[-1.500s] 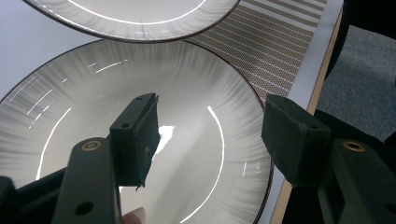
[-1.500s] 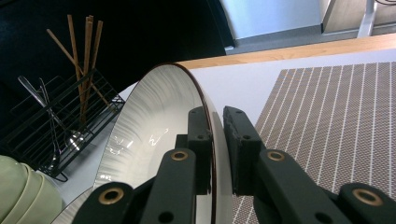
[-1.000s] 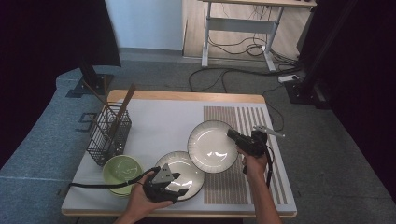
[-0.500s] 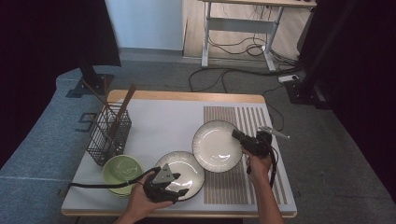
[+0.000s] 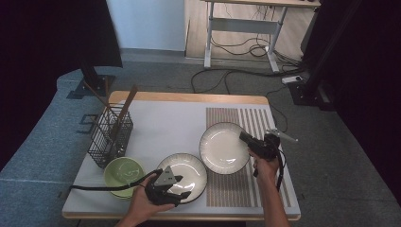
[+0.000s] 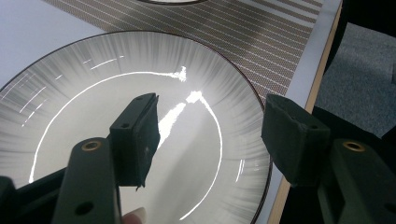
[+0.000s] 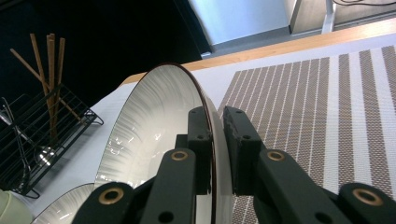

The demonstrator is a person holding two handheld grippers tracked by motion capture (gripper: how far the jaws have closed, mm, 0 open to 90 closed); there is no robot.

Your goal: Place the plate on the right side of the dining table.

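While the right gripper [image 5: 247,140] clamps the rim of 1 plate [image 5: 222,147], tilted above the striped mat [image 5: 257,123], the left gripper [image 6: 210,135] hangs open over the second plate [image 6: 93,112]. Next, probably, comes stacking: lower the held plate squarely onto it.

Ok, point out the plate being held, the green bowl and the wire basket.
held plate [image 5: 222,147], high view, middle of its well
green bowl [image 5: 122,171], high view, inside bottom
wire basket [image 5: 106,142], high view, front wall
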